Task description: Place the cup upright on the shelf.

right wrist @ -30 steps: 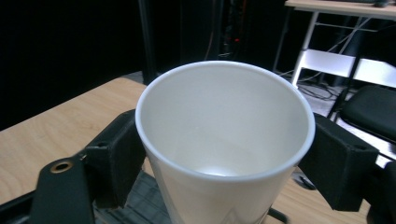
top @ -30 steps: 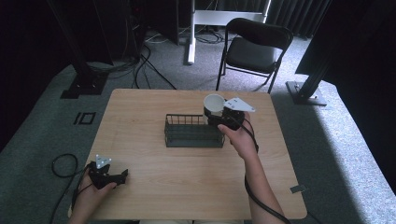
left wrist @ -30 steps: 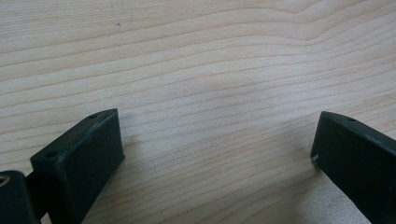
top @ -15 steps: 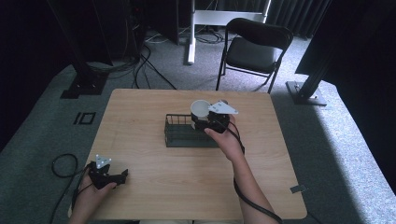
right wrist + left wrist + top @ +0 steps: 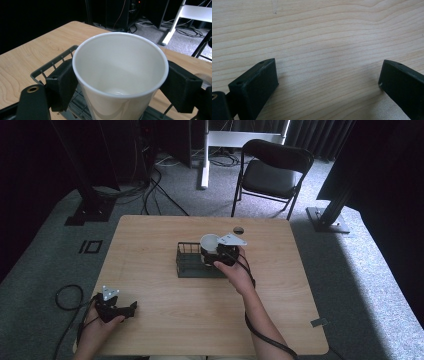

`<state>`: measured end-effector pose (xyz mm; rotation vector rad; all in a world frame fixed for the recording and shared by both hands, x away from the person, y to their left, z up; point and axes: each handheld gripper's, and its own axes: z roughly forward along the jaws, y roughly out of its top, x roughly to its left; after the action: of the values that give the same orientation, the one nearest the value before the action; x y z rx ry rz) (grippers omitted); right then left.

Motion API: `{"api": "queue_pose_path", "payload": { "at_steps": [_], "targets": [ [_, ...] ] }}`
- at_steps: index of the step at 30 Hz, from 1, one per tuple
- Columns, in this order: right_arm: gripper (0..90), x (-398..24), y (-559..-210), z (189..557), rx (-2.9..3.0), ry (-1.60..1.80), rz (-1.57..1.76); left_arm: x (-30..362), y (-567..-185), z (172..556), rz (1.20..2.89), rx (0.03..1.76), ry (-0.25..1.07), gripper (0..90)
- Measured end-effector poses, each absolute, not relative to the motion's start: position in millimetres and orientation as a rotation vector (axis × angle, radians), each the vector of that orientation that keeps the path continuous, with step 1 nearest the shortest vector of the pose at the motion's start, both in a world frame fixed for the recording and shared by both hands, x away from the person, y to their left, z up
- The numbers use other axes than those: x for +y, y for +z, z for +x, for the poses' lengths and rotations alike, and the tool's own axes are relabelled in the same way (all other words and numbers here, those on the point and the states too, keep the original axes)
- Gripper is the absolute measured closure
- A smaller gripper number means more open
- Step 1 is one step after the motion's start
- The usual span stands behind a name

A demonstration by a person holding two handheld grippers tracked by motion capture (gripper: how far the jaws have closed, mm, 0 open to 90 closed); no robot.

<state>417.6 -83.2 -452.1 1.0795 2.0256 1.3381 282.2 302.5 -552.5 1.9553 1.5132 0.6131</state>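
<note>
Cup [image 5: 120, 75], white, empty and upright, sits clamped between the jaws of the right gripper [image 5: 120, 87]; in the high view the cup [image 5: 209, 243] hangs over the right end of the rack [image 5: 192, 260], a dark wire basket at mid-table. Whether its base rests on the rack floor or hangs just above it cannot be told. The rack wires [image 5: 53, 63] show beside and below the cup in the right gripper view.

Step in hand, by my judgement: placing the cup into the rack. The next move calls for a straight descent until the base seats inside the wire walls, then a parting of the jaws wide enough to clear the rim without tipping the cup. Risk: a light paper-like cup may lean or catch on a wire.

Right gripper [image 5: 220, 254]: both pads press the cup wall just under the rim, one on each side, spaced to the cup's width.

Left gripper [image 5: 116, 309]: resting at the near left corner of the table [image 5: 150, 235], well apart from the rack. Its jaws stand wide, holding nothing, bare wood [image 5: 324, 50] between them.
</note>
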Motion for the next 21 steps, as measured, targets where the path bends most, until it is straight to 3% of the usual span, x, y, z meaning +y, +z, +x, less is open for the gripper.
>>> {"api": "queue_pose_path", "payload": {
  "at_steps": [17, 21],
  "targets": [
    [19.2, -76, -464, 420, 2.06, 1.309, 1.069, 302, -552, 282, 1.955, 1.513, 0.613, 2.6],
    [10.9, -76, -462, 418, 2.041, 1.332, 1.062, 302, -552, 282, 1.955, 1.513, 0.613, 2.6]
  ]
}}
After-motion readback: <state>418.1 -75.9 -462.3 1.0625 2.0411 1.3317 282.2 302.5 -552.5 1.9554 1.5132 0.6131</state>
